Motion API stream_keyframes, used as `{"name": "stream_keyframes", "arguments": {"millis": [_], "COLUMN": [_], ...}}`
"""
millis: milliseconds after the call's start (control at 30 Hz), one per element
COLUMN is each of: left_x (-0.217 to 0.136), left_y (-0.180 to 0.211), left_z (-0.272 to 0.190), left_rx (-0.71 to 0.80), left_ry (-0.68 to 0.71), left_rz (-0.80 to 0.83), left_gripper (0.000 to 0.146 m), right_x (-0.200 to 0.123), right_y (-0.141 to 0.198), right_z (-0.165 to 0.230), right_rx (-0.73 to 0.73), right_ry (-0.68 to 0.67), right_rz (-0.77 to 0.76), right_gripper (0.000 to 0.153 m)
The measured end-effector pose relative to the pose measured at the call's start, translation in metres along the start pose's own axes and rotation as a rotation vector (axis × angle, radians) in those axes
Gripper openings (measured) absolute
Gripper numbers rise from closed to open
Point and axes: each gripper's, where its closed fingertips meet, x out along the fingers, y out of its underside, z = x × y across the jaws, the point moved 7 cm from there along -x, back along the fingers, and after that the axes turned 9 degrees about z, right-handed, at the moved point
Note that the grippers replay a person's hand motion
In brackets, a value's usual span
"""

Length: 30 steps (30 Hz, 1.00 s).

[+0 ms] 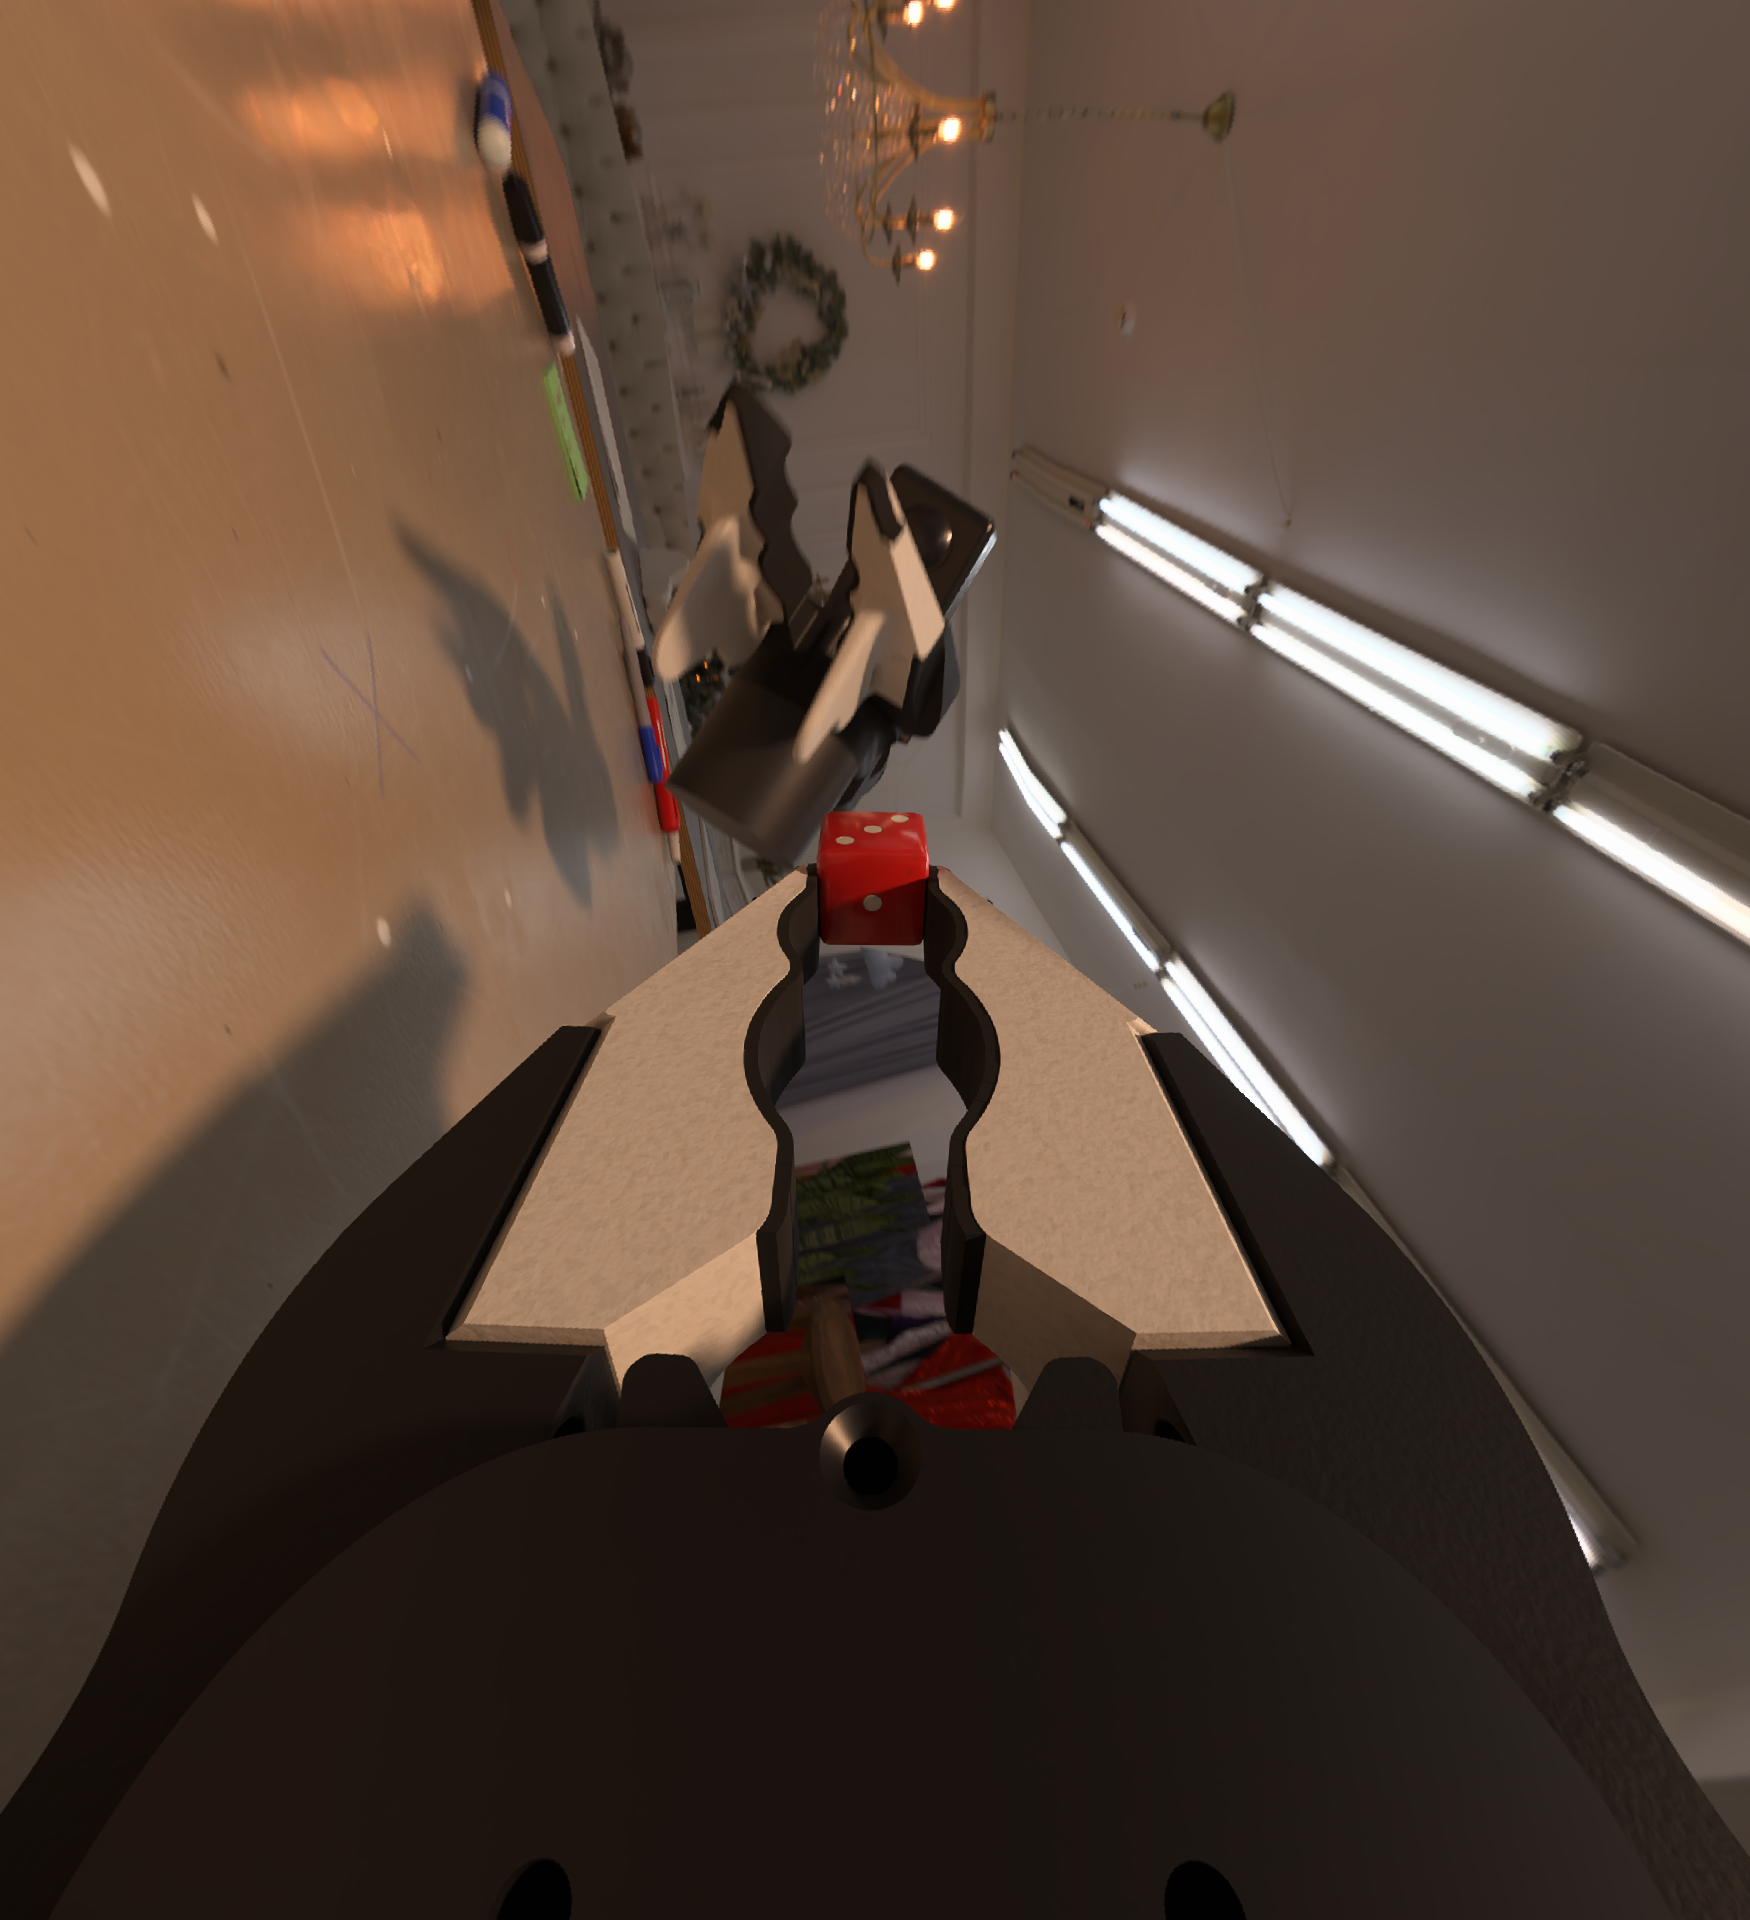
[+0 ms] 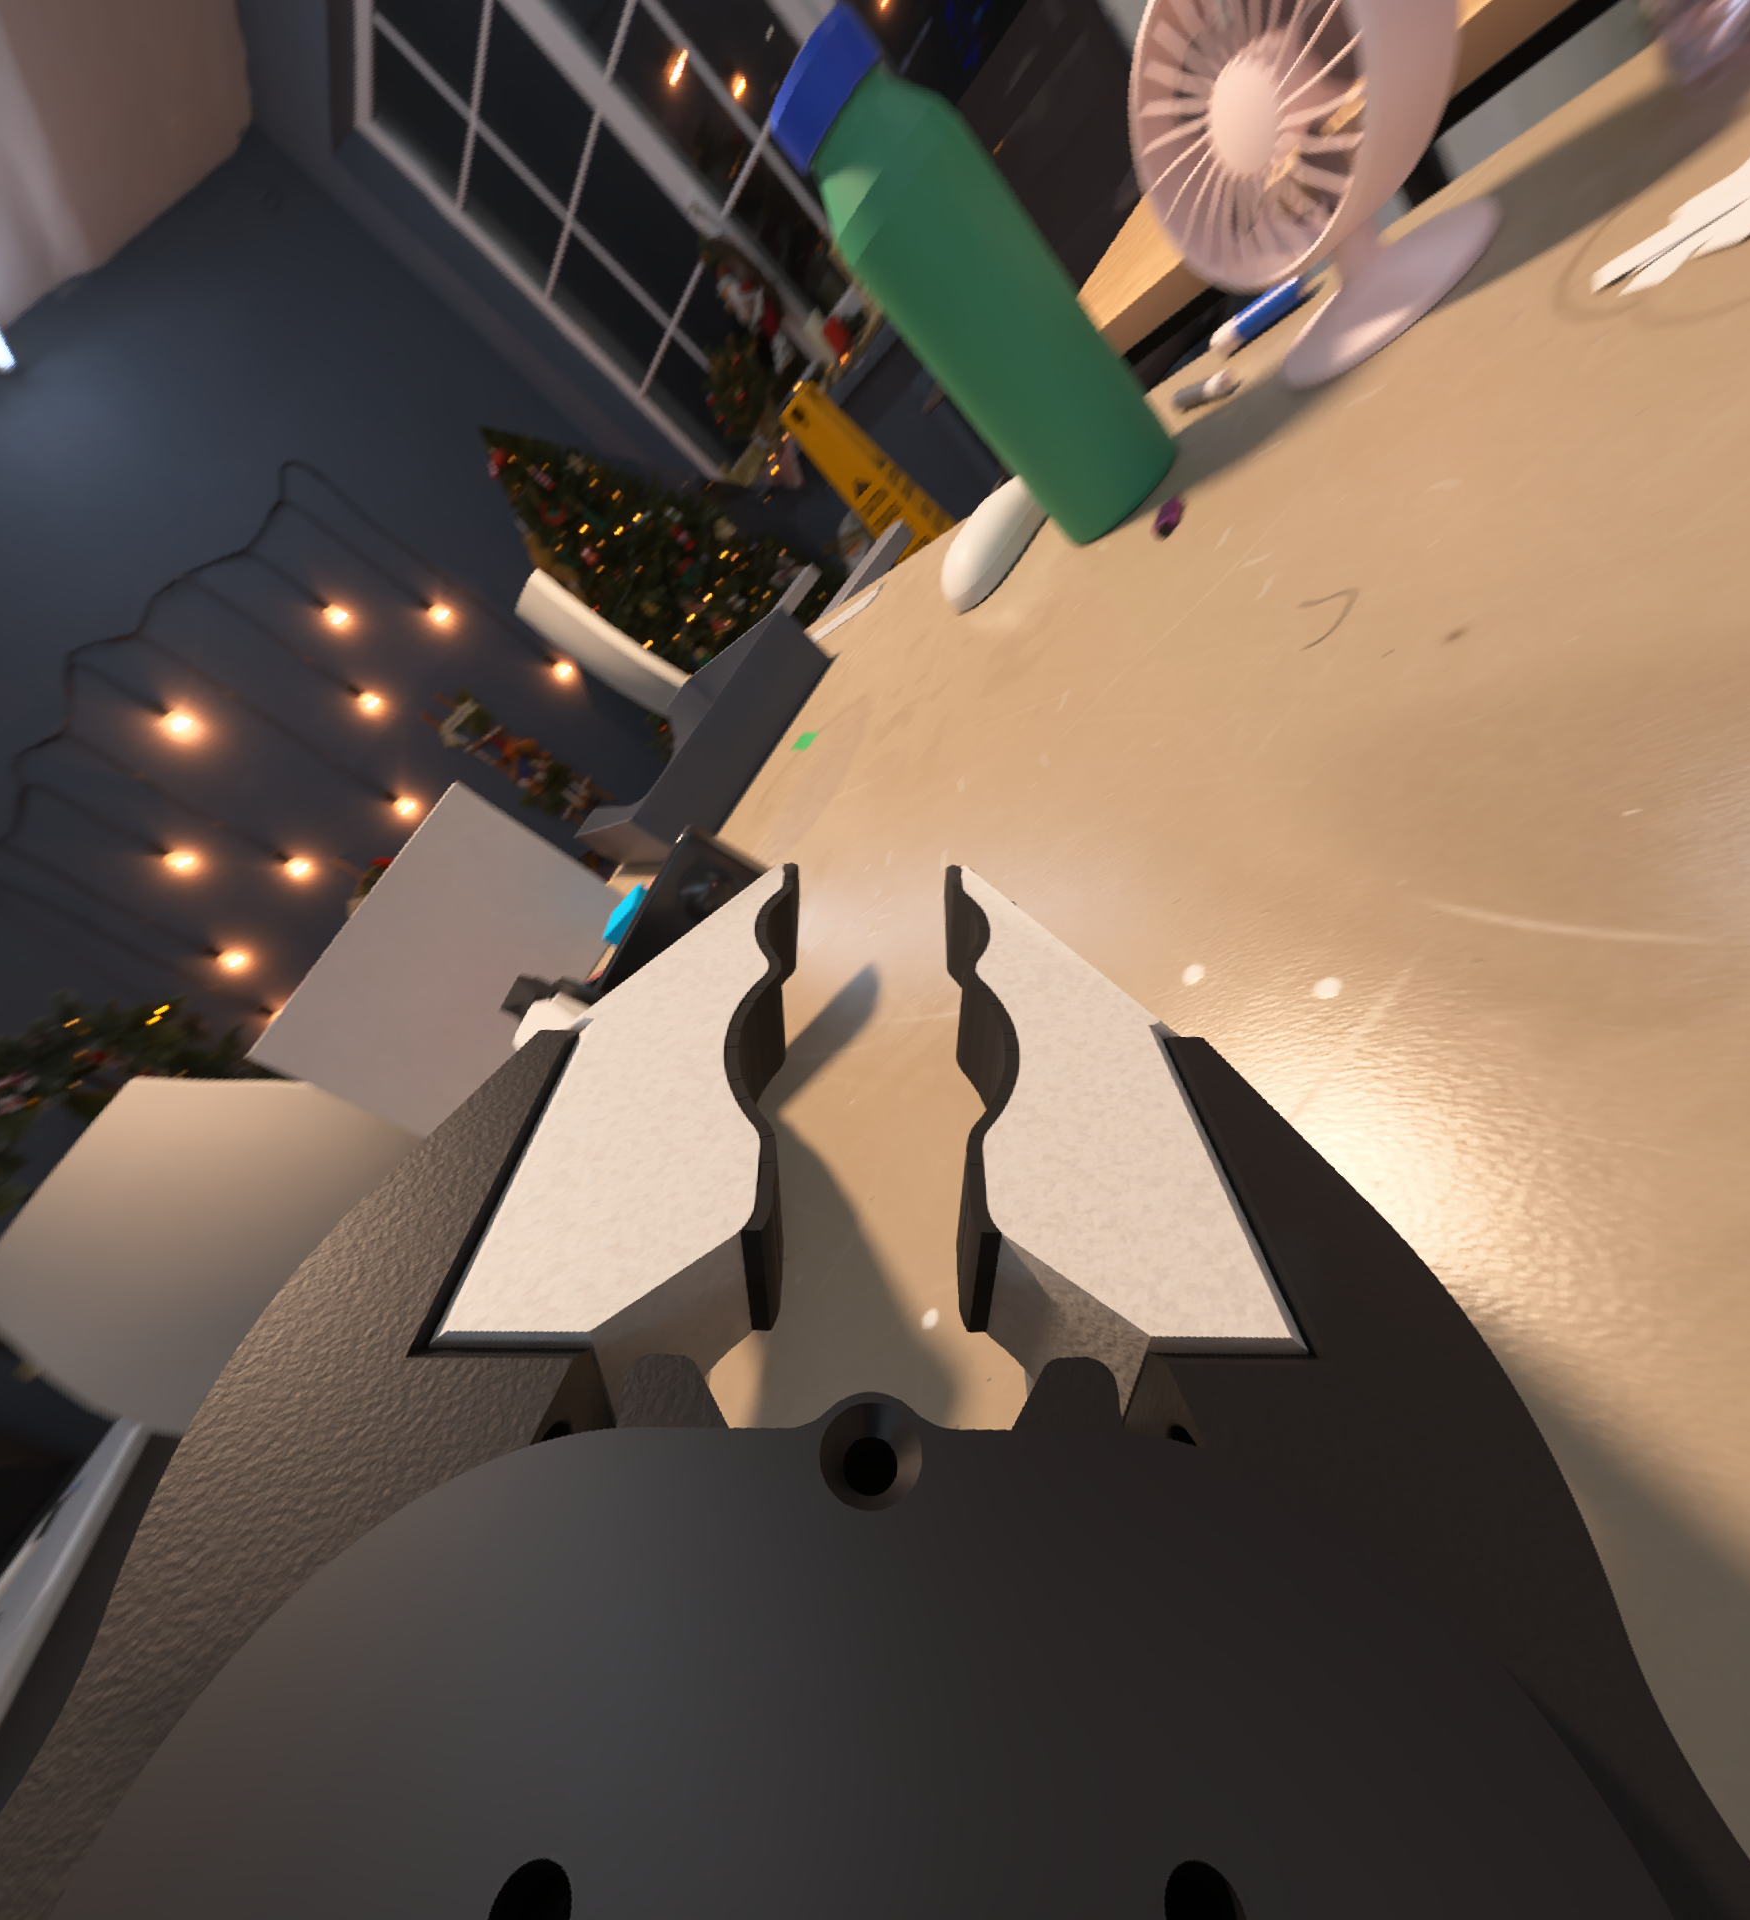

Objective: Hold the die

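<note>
A red die (image 1: 872, 879) with white pips sits pinched between the tips of my left gripper (image 1: 872, 902), which is shut on it and holds it in the air beside the tan table (image 1: 227, 623). The left wrist view is rolled, so the table runs up the left side. My right gripper (image 1: 809, 613) shows farther off beyond the die, blurred, its fingers apart. In the right wrist view my right gripper (image 2: 871, 899) is open and empty above the table (image 2: 1370, 831). The die does not show in that view.
In the right wrist view a green bottle (image 2: 975, 291) with a blue cap, a pink fan (image 2: 1297, 156), a white oval object (image 2: 985, 556) and a blue pen (image 2: 1255, 317) stand on the table. In the left wrist view, markers (image 1: 538, 260) and a green note (image 1: 564, 431) lie along the table's far edge.
</note>
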Motion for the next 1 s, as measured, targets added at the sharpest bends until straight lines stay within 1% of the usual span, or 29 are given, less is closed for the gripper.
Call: {"name": "stream_keyframes", "arguments": {"millis": [100,200,300,367,467,533,733,800,900,1000], "left_x": [0.009,0.014,0.015,0.015,0.015,0.015,0.016,0.017,0.02,0.02], "left_y": [0.01,0.016,0.019,0.02,0.019,0.019,0.02,0.022,0.025,0.026], "left_z": [0.005,0.006,0.007,0.009,0.011,0.011,0.013,0.012,0.012,0.012], "left_rx": [-0.047,-0.076,-0.067,-0.074,-0.081,-0.082,-0.086,-0.081,-0.081,-0.082], "left_ry": [0.0,0.008,-0.014,-0.02,-0.029,-0.032,-0.034,-0.033,-0.032,-0.032], "left_rz": [0.05,0.09,0.126,0.135,0.145,0.151,0.173,0.192,0.223,0.23], "left_gripper": [0.019,0.019,0.019,0.019,0.019,0.019,0.019,0.019,0.019,0.019], "right_x": [-0.004,0.002,0.011,0.015,0.016,0.015,0.016,0.015,0.013,0.015], "right_y": [-0.003,0.002,0.011,0.017,0.021,0.022,0.023,0.021,0.02,0.024], "right_z": [-0.004,-0.006,-0.007,-0.007,-0.008,-0.008,-0.006,-0.008,-0.01,-0.009], "right_rx": [-0.001,0.04,0.109,0.174,0.259,0.264,0.205,0.212,0.251,0.267], "right_ry": [0.047,0.031,-0.024,-0.095,-0.185,-0.189,-0.163,-0.146,-0.162,-0.199], "right_rz": [-0.038,0.0,0.088,0.144,0.162,0.168,0.206,0.181,0.159,0.205], "right_gripper": [0.016,0.0,0.0,0.0,0.0,0.0,0.0,0.0,0.002,0.002]}}
